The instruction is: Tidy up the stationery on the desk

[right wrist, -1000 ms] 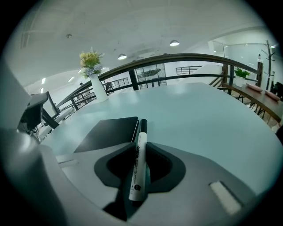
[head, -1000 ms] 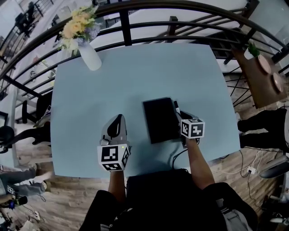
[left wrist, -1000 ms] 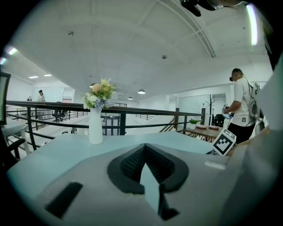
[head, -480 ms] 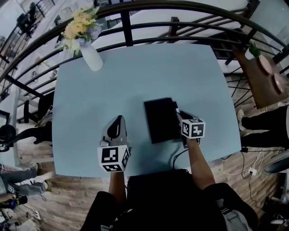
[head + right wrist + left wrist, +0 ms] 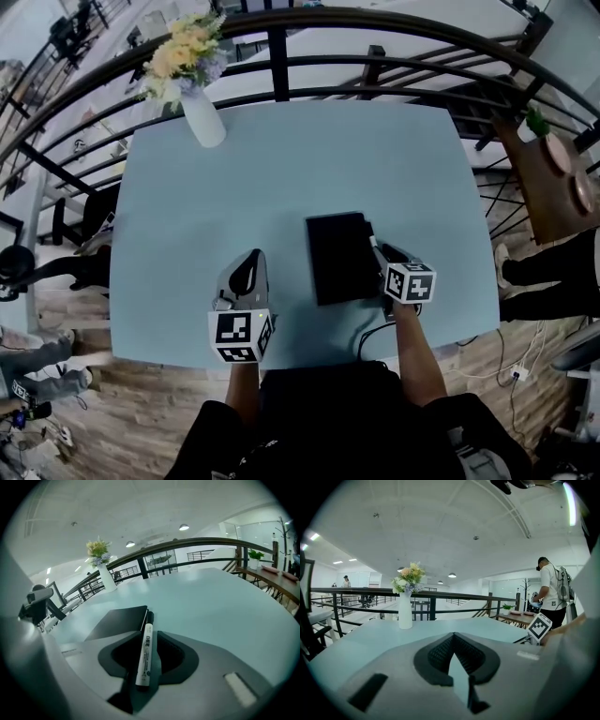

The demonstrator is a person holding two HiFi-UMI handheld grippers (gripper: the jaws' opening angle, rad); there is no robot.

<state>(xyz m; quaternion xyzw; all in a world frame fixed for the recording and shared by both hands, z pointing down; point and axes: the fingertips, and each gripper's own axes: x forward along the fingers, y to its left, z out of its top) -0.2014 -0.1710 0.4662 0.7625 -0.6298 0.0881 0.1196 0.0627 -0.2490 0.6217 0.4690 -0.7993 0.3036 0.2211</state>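
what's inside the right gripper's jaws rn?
A white marker with a black cap, beside the black notebook. The right gripper has just been opening its jaws around it. Anything under the marker is covered.

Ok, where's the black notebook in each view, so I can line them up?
Head view: the black notebook lies just right of centre.
Left gripper view: not in it.
Right gripper view: left of centre, a marker along its right edge.
Shared landmark: the flower vase, in all three views.

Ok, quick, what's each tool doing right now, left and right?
Left tool: closed, empty.
Right tool: open, its jaws have just been opening; white marker lies between them, ungripped.
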